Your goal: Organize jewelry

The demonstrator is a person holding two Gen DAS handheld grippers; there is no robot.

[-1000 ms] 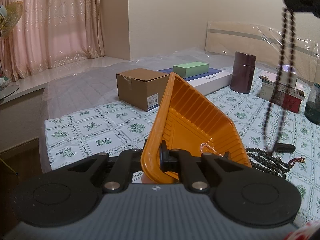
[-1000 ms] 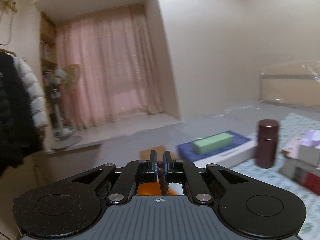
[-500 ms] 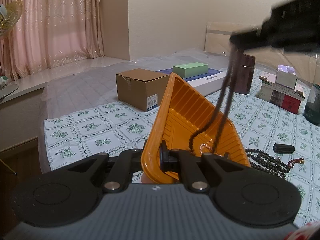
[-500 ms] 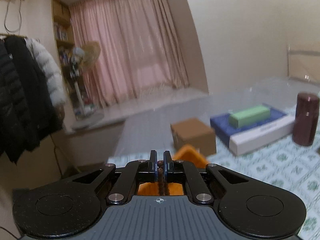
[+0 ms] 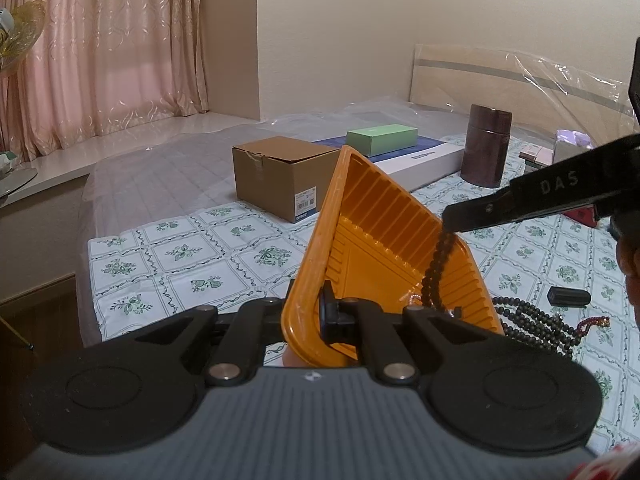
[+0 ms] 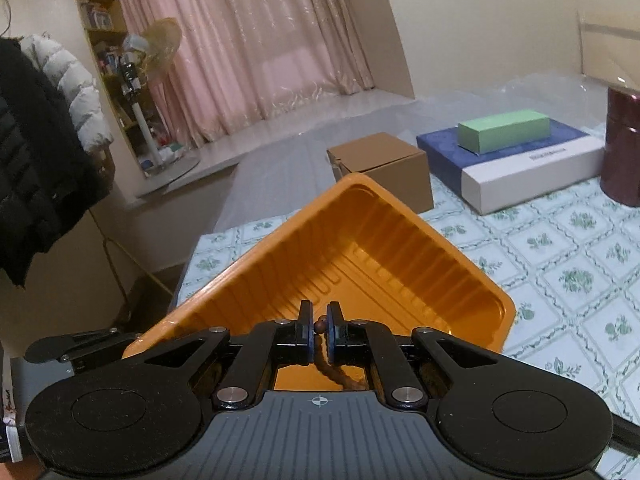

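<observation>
A dark bead string [image 5: 437,264] hangs at right of centre in the left wrist view, its upper end pinched in the closed tips of the right gripper [image 5: 450,224], which reaches in from the right edge of the frame. The string's lower end drops inside the orange tray [image 5: 372,240], where a thin pale chain [image 5: 416,299] lies on the tray floor. In the right wrist view the same beads [image 6: 320,326] sit clamped between the two blue pads [image 6: 307,332] at lower centre, with the strand trailing down behind them.

The left gripper [image 5: 325,316] at lower centre of its own view is clamped narrow on the tray's near wall, holding the tray tilted up on one edge so its ribbed inside faces the camera.

To the lower right of the tray, more dark bead strands [image 5: 532,322] lie coiled on the green-patterned cloth [image 5: 180,248], with a small red tassel [image 5: 592,323] at their end and a short black cylinder [image 5: 568,295] just above them.

Behind the tray stand a brown cardboard box [image 5: 280,184], a green box [image 5: 382,139] on a flat blue-and-white box [image 5: 424,162], and a dark brown canister [image 5: 486,146] in the upper right
</observation>
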